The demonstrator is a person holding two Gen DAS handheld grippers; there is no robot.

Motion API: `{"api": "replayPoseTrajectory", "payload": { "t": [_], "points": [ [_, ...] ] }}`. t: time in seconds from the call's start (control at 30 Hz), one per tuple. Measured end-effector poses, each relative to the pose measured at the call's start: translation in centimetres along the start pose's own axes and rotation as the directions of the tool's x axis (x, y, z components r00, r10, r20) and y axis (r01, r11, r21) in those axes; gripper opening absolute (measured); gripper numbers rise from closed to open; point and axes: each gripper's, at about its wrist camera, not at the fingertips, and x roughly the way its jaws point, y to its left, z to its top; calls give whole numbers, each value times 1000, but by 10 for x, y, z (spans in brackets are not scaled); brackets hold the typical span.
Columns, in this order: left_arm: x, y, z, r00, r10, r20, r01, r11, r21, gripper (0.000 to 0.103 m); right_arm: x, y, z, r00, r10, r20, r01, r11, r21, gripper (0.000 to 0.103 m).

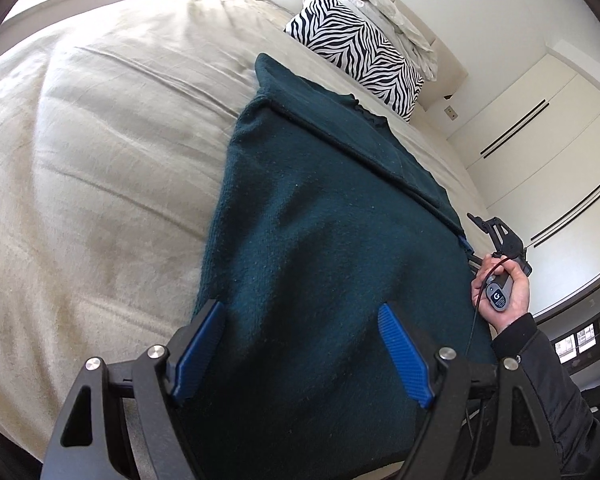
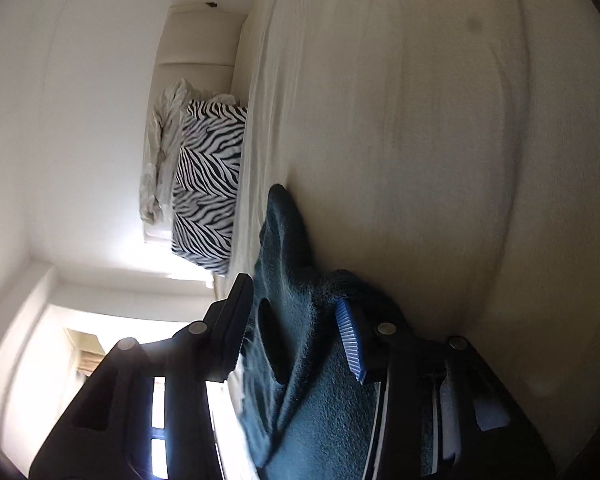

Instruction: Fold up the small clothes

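A dark green sweater (image 1: pixel 324 216) lies flat on the beige bedspread (image 1: pixel 100 152), reaching from the near edge of the bed up toward the head end, with a sleeve folded across its upper part. The left gripper (image 1: pixel 302 354) hangs over the sweater's near end with its blue pads (image 1: pixel 202 350) spread wide; the knit lies beneath them and neither pad presses on it.

At the sweater's right edge a hand (image 1: pixel 500 292) in a dark sleeve (image 1: pixel 548 384) holds the right gripper (image 2: pixel 296 342). In the right wrist view a raised fold of the sweater sits between that gripper's fingers, which stand fairly narrow; the blue pad (image 2: pixel 350 346) touches the cloth, while a gap shows at the other finger, so a firm grip cannot be told.

A zebra-striped pillow (image 1: pixel 360 52) leans at the head end of the bed with crumpled white bedding (image 1: pixel 388 12) behind it, against the padded headboard (image 2: pixel 196 40). White wardrobe doors (image 1: pixel 548 140) stand beyond the right side of the bed.
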Motion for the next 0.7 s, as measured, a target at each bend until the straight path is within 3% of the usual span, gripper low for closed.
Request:
{"api": "replayPoseTrajectory", "payload": {
  "t": [0.03, 0.13, 0.27, 0.37, 0.47, 0.7],
  "points": [
    [1, 0, 0, 1000, -1, 0, 1, 1000, 0, 82, 2, 12, -8, 1000, -21, -21, 20, 998, -60, 44],
    [2, -1, -1, 1000, 1, 2, -1, 1000, -1, 82, 8, 29, -20, 998, -16, -58, 11, 996, -91, 54],
    [1, -3, 0, 1000, -1, 6, 1, 1000, 2, 82, 17, 34, -16, 997, -29, -71, 23, 996, -91, 54],
    [1, 0, 1, 1000, -6, 8, 6, 1000, -10, 82, 7, 20, 0, 999, -31, -25, 30, 998, -64, 53],
    [0, 0, 1, 1000, -5, 8, 5, 1000, -9, 82, 4, 1, 9, 998, 26, -56, -26, 1000, 3, 51],
    [-13, -1, 7, 998, 1, 56, -1, 1000, 4, 82, -27, 29, -20, 989, -17, -148, -5, 989, -148, 54]
  ]
}}
